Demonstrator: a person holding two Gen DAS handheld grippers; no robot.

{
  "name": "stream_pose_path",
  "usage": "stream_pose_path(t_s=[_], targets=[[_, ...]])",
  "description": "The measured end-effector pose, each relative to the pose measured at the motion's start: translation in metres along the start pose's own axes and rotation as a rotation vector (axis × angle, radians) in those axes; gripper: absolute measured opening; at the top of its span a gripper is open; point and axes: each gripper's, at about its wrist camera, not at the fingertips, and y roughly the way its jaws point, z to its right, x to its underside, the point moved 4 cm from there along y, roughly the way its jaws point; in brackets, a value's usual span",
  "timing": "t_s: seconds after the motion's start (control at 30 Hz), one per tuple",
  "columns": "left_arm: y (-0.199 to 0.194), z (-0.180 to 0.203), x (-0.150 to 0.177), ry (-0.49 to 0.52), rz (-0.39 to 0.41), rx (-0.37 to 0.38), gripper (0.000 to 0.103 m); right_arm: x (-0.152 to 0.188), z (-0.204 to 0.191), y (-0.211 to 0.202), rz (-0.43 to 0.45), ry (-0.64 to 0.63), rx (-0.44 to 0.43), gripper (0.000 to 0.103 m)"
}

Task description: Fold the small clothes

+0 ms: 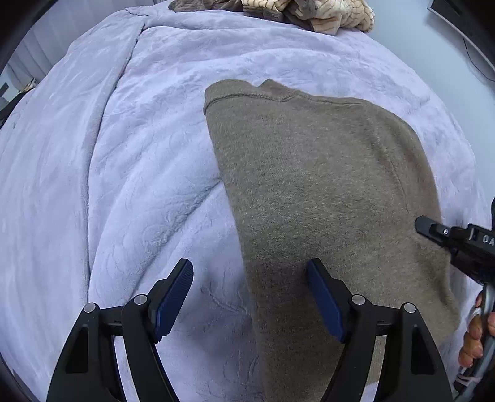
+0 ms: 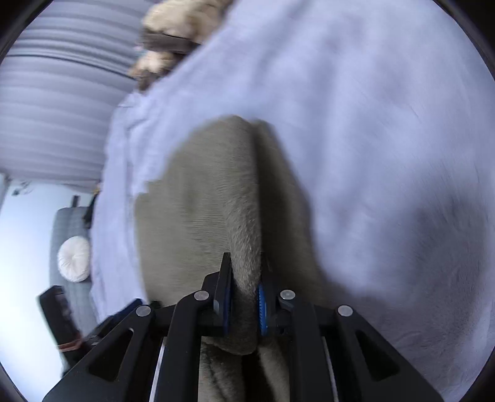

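Taupe knit garment (image 1: 324,185) edge in clenched right claw (image 2: 244,275); left claw (image 1: 250,297) released.

The left wrist view looks down from above the lavender blanket (image 1: 123,154), near the brown garment (image 1: 324,185), facing the patterned pile (image 1: 309,12). The right wrist view sits very close over the same garment (image 2: 201,201), rolled sideways, blurred. Both share blanket (image 2: 371,123), garment and pile (image 2: 173,21).
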Motion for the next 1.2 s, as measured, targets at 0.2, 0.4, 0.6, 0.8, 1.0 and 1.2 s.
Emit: stream_pose_path(t_s=[0.2,0.4,0.6,0.8,1.0,1.2], targets=[[-0.006,-0.003,0.006,0.029,-0.004,0.003,0.084,0.024,0.029,-0.034,0.059,0.005,0.064,0.019],[-0.016,-0.003,0.017,0.049,-0.013,-0.003,0.084,0.033,0.02,-0.068,0.073,0.019,0.06,0.025],[-0.001,0.007,0.053,0.049,-0.102,0.028,0.084,0.066,-0.01,-0.093,0.108,-0.105,0.146,0.047],[0.005,0.013,0.079,0.058,-0.128,0.024,0.084,0.089,-0.007,-0.065,0.048,-0.131,0.247,0.031],[0.0,0.007,0.088,0.051,-0.163,0.051,0.084,0.101,0.043,-0.06,0.061,0.083,0.207,0.019],[-0.01,0.004,0.105,0.054,-0.181,0.063,0.084,0.115,0.054,-0.073,0.083,0.166,0.225,0.026]])
